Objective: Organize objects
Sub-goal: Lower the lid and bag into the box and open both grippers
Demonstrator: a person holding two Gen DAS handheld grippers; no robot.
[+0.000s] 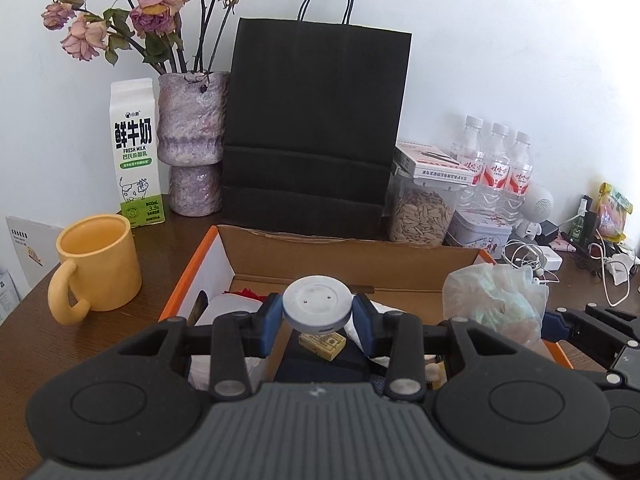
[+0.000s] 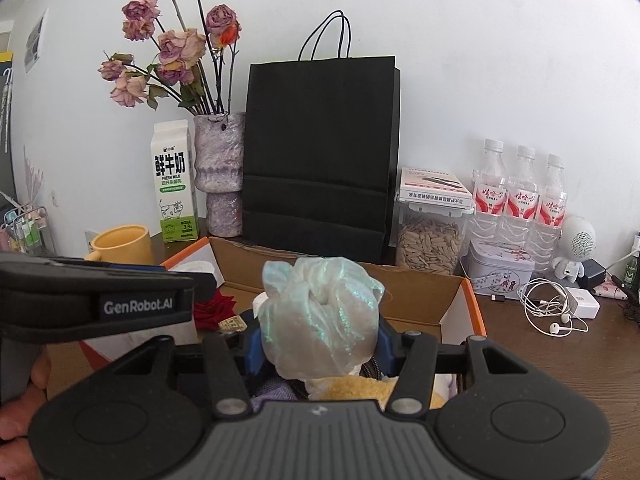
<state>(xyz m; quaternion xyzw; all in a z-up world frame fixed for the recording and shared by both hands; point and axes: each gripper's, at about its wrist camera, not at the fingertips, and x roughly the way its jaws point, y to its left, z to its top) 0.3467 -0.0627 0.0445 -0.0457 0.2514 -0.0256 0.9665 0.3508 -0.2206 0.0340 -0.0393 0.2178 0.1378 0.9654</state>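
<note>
While both loads hung over the open cardboard box (image 1: 352, 256), the left claw (image 1: 318, 322) pinched a grey disc (image 1: 318, 305) and the right claw (image 2: 320, 346) clamped a knotted iridescent bag (image 2: 320, 312); lowering each level before releasing seemed wisest.

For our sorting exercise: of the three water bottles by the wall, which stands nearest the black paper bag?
The leftmost water bottle, beside the box-topped seed container; the other two stand further right, towards the white speaker.
</note>
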